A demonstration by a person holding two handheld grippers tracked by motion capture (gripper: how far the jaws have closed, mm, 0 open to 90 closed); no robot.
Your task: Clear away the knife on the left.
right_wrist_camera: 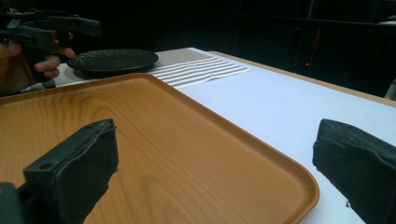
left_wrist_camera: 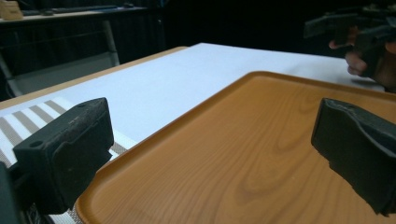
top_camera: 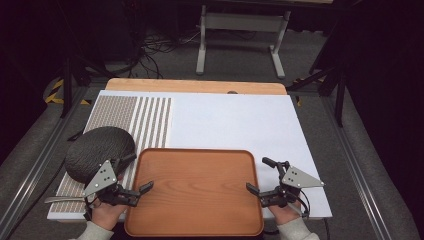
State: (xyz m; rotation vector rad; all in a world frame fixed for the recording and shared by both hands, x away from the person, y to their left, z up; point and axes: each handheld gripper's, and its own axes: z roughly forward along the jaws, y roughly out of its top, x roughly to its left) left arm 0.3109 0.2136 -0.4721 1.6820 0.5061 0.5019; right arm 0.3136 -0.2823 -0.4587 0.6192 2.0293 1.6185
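An empty orange-brown wooden tray (top_camera: 195, 192) lies at the front middle of the table. My left gripper (top_camera: 139, 173) hovers open at its left rim, one jaw over the tray (left_wrist_camera: 261, 154) and the other over the striped mat. My right gripper (top_camera: 258, 175) stands open at the right rim in the same way, one jaw above the tray (right_wrist_camera: 154, 140) and one above the white mat. Nothing touches the pads of either. The left gripper view (left_wrist_camera: 212, 135) shows the right gripper (left_wrist_camera: 359, 32) far off, and the right gripper view (right_wrist_camera: 215, 163) shows the left gripper (right_wrist_camera: 46, 28).
A dark round plate (top_camera: 100, 150) (right_wrist_camera: 114, 59) rests on the brown-and-white striped mat (top_camera: 150, 120) left of the tray, just behind my left hand. A thin metal utensil (top_camera: 57, 199) lies at the front left. The white mat (top_camera: 235, 125) stretches behind the tray.
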